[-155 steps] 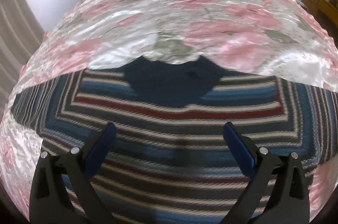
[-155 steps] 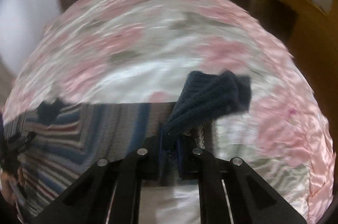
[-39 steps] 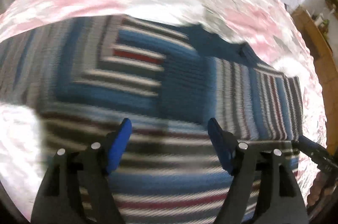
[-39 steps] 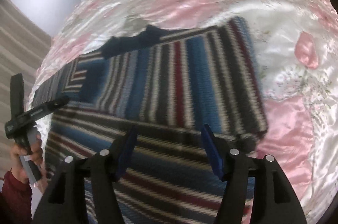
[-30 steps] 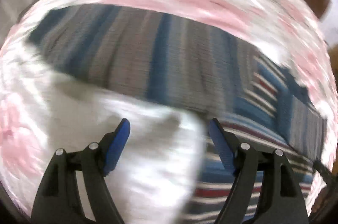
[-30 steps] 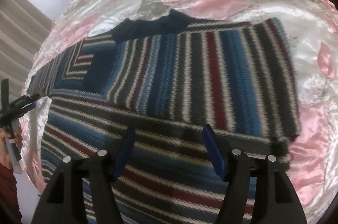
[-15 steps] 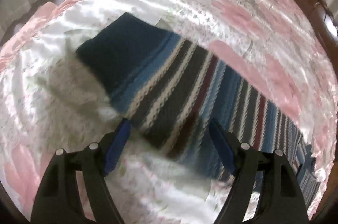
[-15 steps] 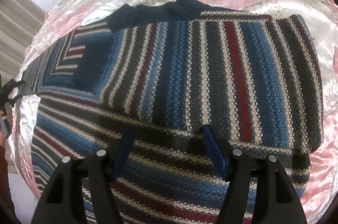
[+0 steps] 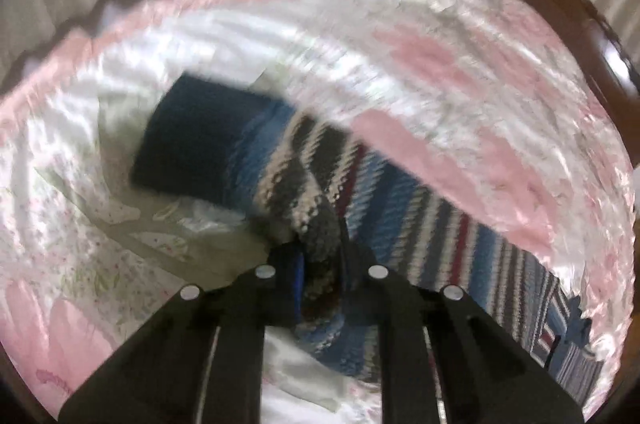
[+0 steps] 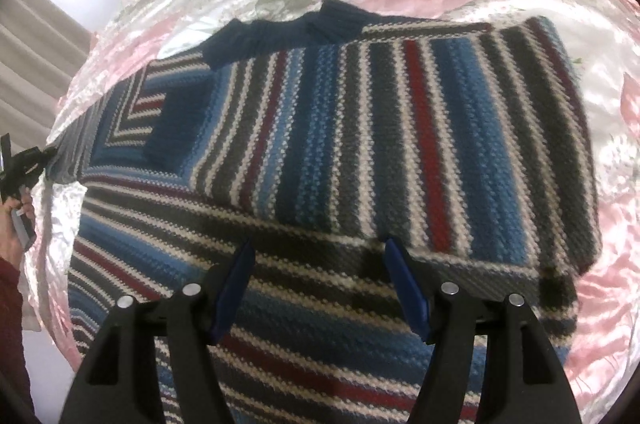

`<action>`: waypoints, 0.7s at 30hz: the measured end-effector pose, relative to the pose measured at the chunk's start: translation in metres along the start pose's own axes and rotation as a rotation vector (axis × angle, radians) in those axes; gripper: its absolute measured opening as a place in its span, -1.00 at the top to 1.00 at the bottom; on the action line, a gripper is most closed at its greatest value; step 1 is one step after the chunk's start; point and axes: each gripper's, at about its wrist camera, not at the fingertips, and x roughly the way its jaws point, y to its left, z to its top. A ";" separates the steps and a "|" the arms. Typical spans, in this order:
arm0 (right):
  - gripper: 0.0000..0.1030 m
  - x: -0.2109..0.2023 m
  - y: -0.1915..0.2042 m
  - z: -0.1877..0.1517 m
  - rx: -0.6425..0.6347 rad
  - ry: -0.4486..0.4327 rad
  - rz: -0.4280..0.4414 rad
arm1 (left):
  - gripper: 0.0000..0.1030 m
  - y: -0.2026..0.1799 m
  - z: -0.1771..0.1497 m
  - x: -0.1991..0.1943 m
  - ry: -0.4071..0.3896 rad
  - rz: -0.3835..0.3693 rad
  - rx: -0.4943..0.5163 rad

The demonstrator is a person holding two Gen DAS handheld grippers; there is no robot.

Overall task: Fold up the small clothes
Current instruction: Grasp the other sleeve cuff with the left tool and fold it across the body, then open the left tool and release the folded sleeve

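Left tongs (image 9: 320,274) pinch the soft, floppy sweater (image 10: 400,143) sleeve (image 9: 304,179) near its cuff; right tongs (image 10: 320,288) hover open

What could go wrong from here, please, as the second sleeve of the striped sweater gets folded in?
1. The left gripper pinches only a bunched edge of the blue, grey and red striped knitted sweater's outstretched sleeve; it may slip out.
2. The shiny pink floral satin bedspread looks slippery, so the sweater might slide.
3. The right gripper hovers open, pinning nothing, so the already folded sleeve could shift.
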 end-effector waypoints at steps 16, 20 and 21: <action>-0.37 -0.047 -0.038 -0.028 0.002 -0.061 0.018 | 0.78 -0.258 -0.140 -0.062 0.026 -0.325 0.400; -0.37 -0.050 -0.052 -0.030 0.009 -0.074 0.010 | 0.78 -0.302 -0.180 -0.053 0.079 -0.377 0.438; -0.37 -0.051 -0.055 -0.031 0.011 -0.075 0.005 | 0.78 -0.309 -0.189 -0.052 0.089 -0.385 0.446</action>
